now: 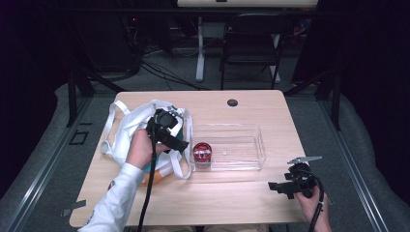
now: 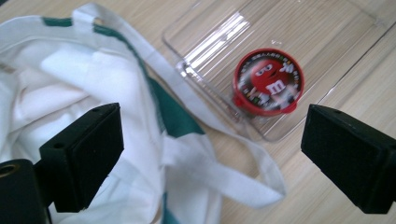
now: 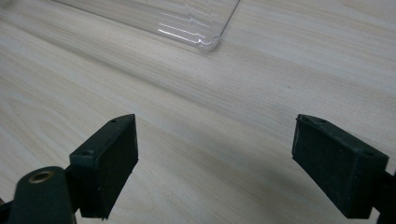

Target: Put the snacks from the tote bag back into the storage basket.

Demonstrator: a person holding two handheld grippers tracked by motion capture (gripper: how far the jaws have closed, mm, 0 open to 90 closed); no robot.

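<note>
Two tools are in play over a pale wooden surface (image 1: 227, 193). Held in the person's left hand (image 1: 140, 150), the left tool (image 1: 175, 143) hangs above a white cloth tote bag with green trim (image 1: 128, 128); its jaws stand wide with nothing between them. In the left gripper view (image 2: 210, 140) the bag (image 2: 70, 79) lies crumpled below, one of its white straps (image 2: 224, 172) running across the wood just beside a clear plastic rectangular tray (image 2: 327, 42). A round red tin with a cartoon candy face on its lid (image 2: 268, 81) sits inside the tray at its near corner, apart from both jaws. From the high view the tin (image 1: 202, 152) rests at the tray's (image 1: 241, 166) left end, next to the bag. The right tool (image 1: 281, 187) lies low near the surface's right front edge, well apart from the tray; its jaws (image 3: 215, 163) are spread wide over bare wood, a corner of the tray (image 3: 205, 42) beyond them.
</note>
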